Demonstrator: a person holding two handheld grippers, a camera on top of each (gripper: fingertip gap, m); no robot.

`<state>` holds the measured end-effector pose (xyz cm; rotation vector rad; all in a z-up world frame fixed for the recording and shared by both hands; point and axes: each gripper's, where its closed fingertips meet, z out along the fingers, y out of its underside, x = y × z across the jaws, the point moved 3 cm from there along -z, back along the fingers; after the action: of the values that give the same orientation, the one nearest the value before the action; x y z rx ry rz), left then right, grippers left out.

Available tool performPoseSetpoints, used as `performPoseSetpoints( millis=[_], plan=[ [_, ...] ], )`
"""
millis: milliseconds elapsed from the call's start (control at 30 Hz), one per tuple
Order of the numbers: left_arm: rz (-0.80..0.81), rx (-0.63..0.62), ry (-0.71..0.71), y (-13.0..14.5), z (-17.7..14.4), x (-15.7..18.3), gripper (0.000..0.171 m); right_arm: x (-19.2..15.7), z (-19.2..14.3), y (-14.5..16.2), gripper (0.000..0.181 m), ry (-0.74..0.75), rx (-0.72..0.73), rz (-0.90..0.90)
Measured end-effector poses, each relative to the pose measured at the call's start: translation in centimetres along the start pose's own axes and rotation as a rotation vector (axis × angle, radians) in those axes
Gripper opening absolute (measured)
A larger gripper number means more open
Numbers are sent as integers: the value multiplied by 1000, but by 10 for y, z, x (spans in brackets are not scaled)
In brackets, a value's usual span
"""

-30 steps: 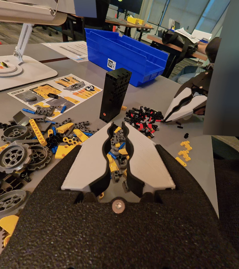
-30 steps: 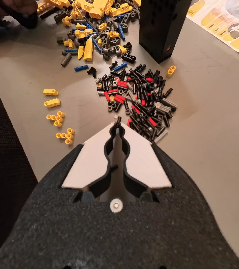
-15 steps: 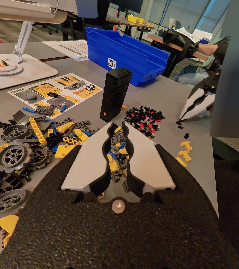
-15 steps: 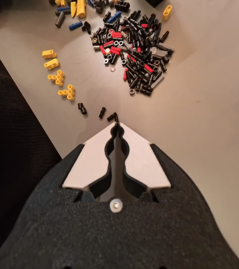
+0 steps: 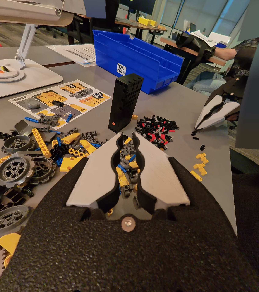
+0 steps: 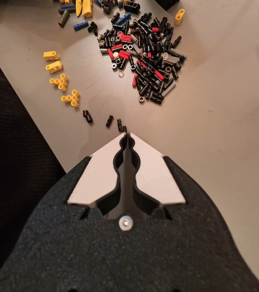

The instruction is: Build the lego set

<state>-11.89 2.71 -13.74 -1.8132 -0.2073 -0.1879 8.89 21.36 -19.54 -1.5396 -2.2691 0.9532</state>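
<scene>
My right gripper (image 6: pixel 126 133) is shut, with a small black pin (image 6: pixel 124 128) sticking out of its tips. It is low over the grey table (image 6: pixel 220 142), at the end of a short row of loose black pins (image 6: pixel 109 120). A pile of black, red and grey pins (image 6: pixel 146 52) lies farther ahead. The right gripper also shows in the left wrist view (image 5: pixel 195 128). My left gripper (image 5: pixel 127 134) is open and empty above a mixed heap of yellow, grey and blue parts (image 5: pixel 125 170). An upright black block (image 5: pixel 125 102) stands just beyond it.
Yellow connectors (image 6: pixel 62 82) lie near the table's left edge. Grey wheels and gears (image 5: pixel 15 170) are at the left. A sticker sheet (image 5: pixel 59 102), a blue bin (image 5: pixel 138 63) and a white lamp base (image 5: pixel 15 75) are at the back. A person's arm shows at the far right. Across from one pair of fingers to the other is roughly 25 cm. The upright black block (image 5: pixel 125 102) lies some 9 cm from my left tips, 20 cm from my right tips.
My right gripper has drawn back from the pin pile toward the table's near edge with the black pin at its tips. The left gripper has not moved.
</scene>
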Motion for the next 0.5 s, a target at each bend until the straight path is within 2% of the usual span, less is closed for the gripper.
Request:
performPoseSetpoints(
  millis=[500],
  plan=[
    [-2,0,0,0,0,0,11,7,3,-2,1,1,12,15]
  ],
)
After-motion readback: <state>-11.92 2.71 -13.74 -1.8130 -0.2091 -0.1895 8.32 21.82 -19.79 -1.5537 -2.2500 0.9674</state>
